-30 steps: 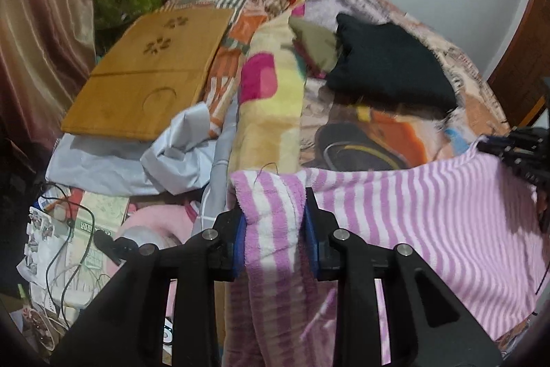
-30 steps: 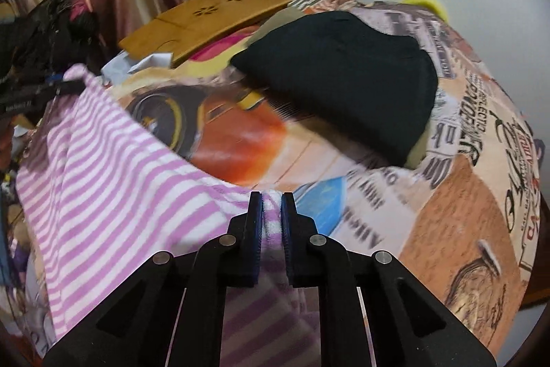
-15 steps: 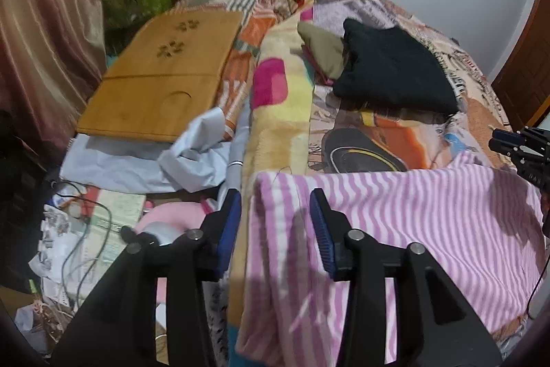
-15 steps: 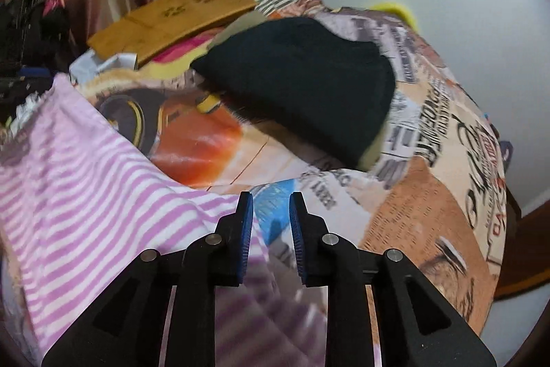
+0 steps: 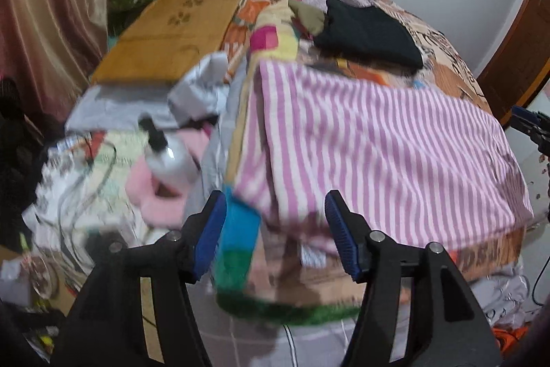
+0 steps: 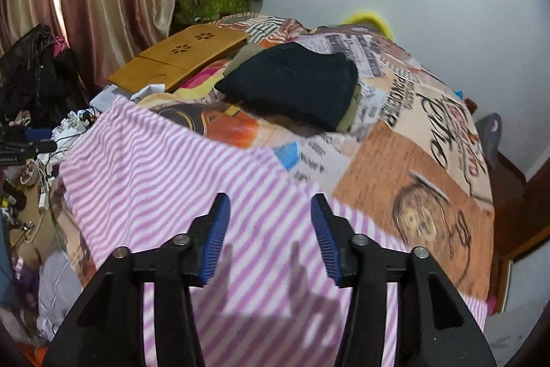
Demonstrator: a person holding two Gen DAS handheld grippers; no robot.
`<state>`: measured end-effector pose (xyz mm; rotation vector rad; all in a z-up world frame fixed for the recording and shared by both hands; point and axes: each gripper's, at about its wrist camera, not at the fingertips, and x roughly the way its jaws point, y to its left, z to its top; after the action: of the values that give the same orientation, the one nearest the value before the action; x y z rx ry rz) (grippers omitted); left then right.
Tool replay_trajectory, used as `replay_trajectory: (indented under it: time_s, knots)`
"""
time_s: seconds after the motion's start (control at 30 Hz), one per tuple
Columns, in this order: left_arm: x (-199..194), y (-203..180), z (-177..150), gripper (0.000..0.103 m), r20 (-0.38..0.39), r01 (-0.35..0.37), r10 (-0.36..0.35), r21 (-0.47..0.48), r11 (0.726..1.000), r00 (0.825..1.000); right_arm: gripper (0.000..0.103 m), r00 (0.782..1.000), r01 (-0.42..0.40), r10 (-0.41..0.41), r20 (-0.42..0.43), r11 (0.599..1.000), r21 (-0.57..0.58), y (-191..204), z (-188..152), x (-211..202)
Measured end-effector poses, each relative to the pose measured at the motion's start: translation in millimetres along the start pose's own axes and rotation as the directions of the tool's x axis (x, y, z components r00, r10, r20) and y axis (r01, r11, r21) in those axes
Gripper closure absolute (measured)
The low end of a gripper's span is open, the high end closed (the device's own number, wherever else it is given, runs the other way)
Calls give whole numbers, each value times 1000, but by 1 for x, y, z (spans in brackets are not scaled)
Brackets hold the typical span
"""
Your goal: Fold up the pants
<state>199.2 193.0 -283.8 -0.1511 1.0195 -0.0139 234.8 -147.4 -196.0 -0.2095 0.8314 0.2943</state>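
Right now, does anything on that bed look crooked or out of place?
The striped pants lie spread flat but hang over the bed's near edge. Beyond them a folded black garment sits neatly. A wooden lap tray rests on the far side.

Even indoor light, moderately bright, no glare. Left wrist view heavily motion-blurred, worst on the floor clutter and the silver bottle with black cap [image 5: 170,157]. Right wrist view sharper, slight smear at the right. Finger shadows fall on the pink-and-white striped fabric pants [image 6: 240,263]. Strong fisheye bending, dark vignetted corners in both.
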Motion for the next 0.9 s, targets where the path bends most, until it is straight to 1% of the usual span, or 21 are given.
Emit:
replay_trajectory:
  time_s: [0.1,0.23,0.33,0.43,0.5,0.6,0.67,0.83,0.87,0.9]
  knots:
    - [3,3,-14,44,-9,41,-41,-59,997,999,54,999,32,-32,-4,999,20,0,-19,-7]
    - [0,0,-18,44,36,117,-113,-119,986,993,54,995,97,-97,-22,995,26,0,-42,-9]
    - [2,-9,-16,44,48,161,-156,-128,979,987,54,991,129,-128,-38,991,44,-2,-58,-10]
    - [12,-17,-11,44,26,179,-177,-133,975,984,54,990,135,-130,-60,988,77,-6,-71,-7]
    - [22,-20,-10,44,8,177,-178,-147,973,984,53,989,135,-128,-75,986,95,-8,-79,-4]
    - [36,-22,-10,44,-27,128,-134,-156,979,991,53,989,127,-118,-92,986,106,-7,-88,1]
    - [42,-21,-12,44,-35,138,-147,-180,974,989,52,990,124,-115,-87,986,111,-6,-92,2]
    - [42,-14,-11,44,-11,159,-166,-241,957,986,51,993,107,-98,-71,985,136,-7,-96,2]
    - [42,-12,-10,44,-1,156,-161,-252,955,987,50,993,102,-93,-68,985,140,-8,-97,2]
    - [41,-11,-10,47,4,148,-152,-253,956,988,50,994,97,-88,-67,985,144,-9,-97,3]
